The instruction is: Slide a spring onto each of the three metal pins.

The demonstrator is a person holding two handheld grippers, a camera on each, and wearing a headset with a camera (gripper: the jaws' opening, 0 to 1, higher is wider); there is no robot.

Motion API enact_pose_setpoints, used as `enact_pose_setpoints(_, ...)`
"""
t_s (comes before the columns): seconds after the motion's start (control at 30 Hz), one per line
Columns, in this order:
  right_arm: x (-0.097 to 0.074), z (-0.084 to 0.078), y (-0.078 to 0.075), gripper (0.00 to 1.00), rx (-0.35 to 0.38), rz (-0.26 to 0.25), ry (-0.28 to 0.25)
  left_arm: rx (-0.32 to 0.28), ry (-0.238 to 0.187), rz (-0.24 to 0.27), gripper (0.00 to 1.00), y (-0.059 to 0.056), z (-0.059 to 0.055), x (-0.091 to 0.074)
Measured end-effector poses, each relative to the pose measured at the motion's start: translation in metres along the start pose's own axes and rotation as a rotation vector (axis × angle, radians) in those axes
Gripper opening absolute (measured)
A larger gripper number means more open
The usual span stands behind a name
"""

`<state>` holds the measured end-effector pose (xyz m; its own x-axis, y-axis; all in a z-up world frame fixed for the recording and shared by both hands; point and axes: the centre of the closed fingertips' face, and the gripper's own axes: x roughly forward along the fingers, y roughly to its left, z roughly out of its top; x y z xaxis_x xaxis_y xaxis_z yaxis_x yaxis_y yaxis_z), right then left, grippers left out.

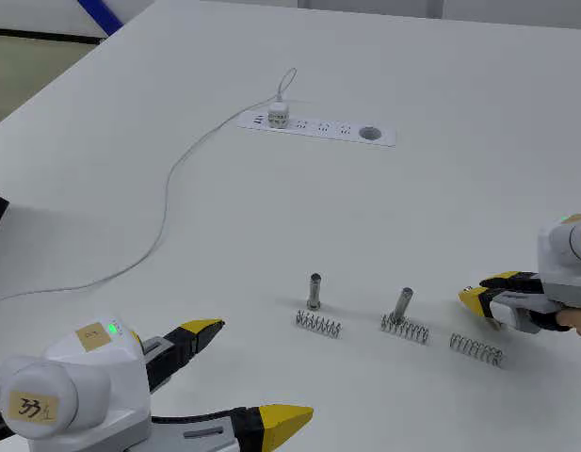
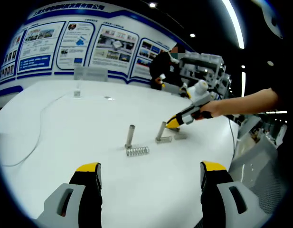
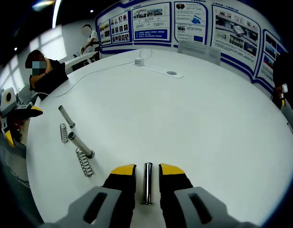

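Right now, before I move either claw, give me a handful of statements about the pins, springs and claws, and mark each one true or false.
1. All three springs lie flat on the table, none on a pin. True.
2. The left claw is shut on a spring. False: its jaws stand wide open with nothing between them.
3. The right claw has a pin between its jaws. True.
4. Three pins stand on the table. False: two stand there, the upright pin and the leaning pin.
5. The power strip has nothing plugged in. False: a white plug with a cable sits in it.
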<state>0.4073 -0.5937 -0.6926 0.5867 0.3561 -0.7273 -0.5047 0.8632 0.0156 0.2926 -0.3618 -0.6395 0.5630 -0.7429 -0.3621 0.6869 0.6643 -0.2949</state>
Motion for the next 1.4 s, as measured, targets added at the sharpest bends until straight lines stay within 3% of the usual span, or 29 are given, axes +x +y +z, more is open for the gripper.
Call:
enact_pose_setpoints(0.23,0.0023,-0.0069,0.0007,0.18,-0.011,-0.005,0.045,-0.006,-0.006,0.006,0.87,0.002,0.0008,-0.0008)
enact_pose_setpoints(1.4,0.008,-0.0064,-0.0013,0.1,0.026,0.012,0.09,0.003,0.014,-0.012,0.86,-0.0019,-0.0035,0.0006)
